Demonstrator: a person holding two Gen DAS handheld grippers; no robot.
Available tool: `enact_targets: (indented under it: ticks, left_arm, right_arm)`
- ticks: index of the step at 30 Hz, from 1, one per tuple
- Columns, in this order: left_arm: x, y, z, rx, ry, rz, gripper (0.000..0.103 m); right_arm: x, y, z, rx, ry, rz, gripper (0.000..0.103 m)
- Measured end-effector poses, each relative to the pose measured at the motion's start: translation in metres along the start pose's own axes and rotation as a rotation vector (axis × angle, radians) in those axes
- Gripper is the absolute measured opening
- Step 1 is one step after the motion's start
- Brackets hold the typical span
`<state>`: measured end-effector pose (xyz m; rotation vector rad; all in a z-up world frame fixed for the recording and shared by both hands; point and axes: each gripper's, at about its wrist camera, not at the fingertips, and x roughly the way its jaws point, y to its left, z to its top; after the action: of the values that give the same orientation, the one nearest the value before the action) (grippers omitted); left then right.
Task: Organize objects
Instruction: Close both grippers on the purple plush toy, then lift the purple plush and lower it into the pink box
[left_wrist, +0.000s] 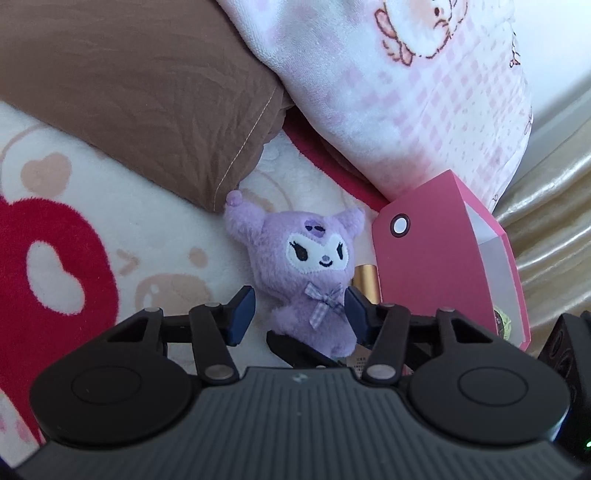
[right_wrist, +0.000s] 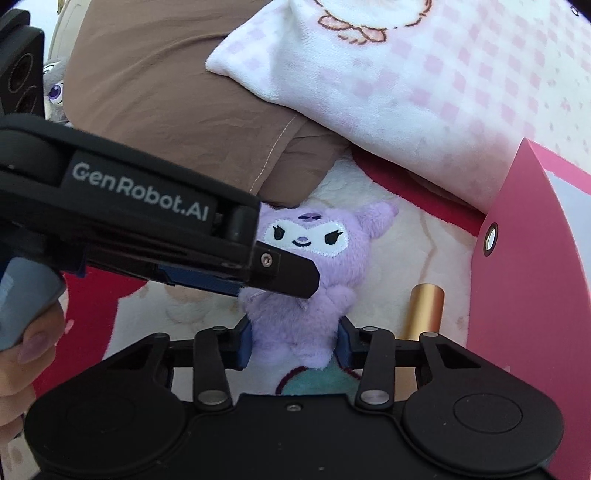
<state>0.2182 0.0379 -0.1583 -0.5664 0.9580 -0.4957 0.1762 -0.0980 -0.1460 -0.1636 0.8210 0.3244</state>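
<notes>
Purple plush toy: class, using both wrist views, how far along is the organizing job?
Done: little that shows; a greenish item sits inside the pink box. In hand: the purple plush toy lies on the blanket, the open left gripper straddling it and the right gripper flanking its lower body; a firm grasp cannot be confirmed. Left: plush and gold tube lie outside the box.

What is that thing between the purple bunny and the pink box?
A gold tube lies on the blanket between the plush and the pink box; the right wrist view shows it best.
</notes>
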Motion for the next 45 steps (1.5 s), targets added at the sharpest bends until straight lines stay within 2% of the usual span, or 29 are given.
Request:
enact_targets:
  ticks: [7,10,15,16,17,20,22,24,25,35,39,45]
  left_arm:
    - [-0.012,0.005,-0.015,-0.050,0.019,-0.001,0.051]
    - [-0.011,0.004,-0.025,-0.067,0.019,0.044,0.051]
    - [-0.018,0.009,-0.037,-0.100,0.017,0.074,0.042]
    - [-0.019,0.011,-0.039,-0.100,0.017,0.079,0.040]
    - [-0.020,0.013,-0.041,-0.103,0.023,0.081,0.039]
    - [-0.023,0.018,-0.043,-0.118,0.028,0.083,0.038]
    - [-0.026,0.018,-0.042,-0.117,0.024,0.087,0.038]
    - [-0.029,0.019,-0.042,-0.116,0.019,0.085,0.038]
    - [-0.031,0.019,-0.042,-0.117,0.018,0.083,0.037]
    - [-0.055,-0.003,-0.046,-0.094,0.022,0.068,0.037]
    - [-0.073,-0.023,-0.056,-0.101,0.000,0.092,0.037]
    - [-0.098,-0.063,-0.071,-0.032,-0.027,0.118,0.036]
  right_arm:
    - [-0.020,0.012,-0.008,0.065,0.029,0.083,0.048]
    - [-0.022,0.018,-0.020,0.070,0.047,0.093,0.048]
    - [-0.016,0.021,-0.027,0.074,0.076,0.099,0.048]
    - [-0.015,0.023,-0.028,0.067,0.082,0.100,0.049]
    - [-0.014,0.025,-0.029,0.055,0.087,0.092,0.054]
    - [-0.013,0.032,-0.029,0.009,0.095,0.076,0.063]
    - [-0.013,0.035,-0.028,-0.008,0.089,0.066,0.065]
    - [-0.015,0.037,-0.027,-0.014,0.080,0.079,0.060]
    - [-0.018,0.038,-0.026,-0.023,0.079,0.096,0.051]
    - [-0.057,0.039,-0.029,-0.030,0.050,0.120,0.051]
    - [-0.070,0.039,-0.025,-0.019,0.049,0.136,0.051]
    - [-0.109,0.035,-0.029,-0.010,0.026,0.149,0.051]
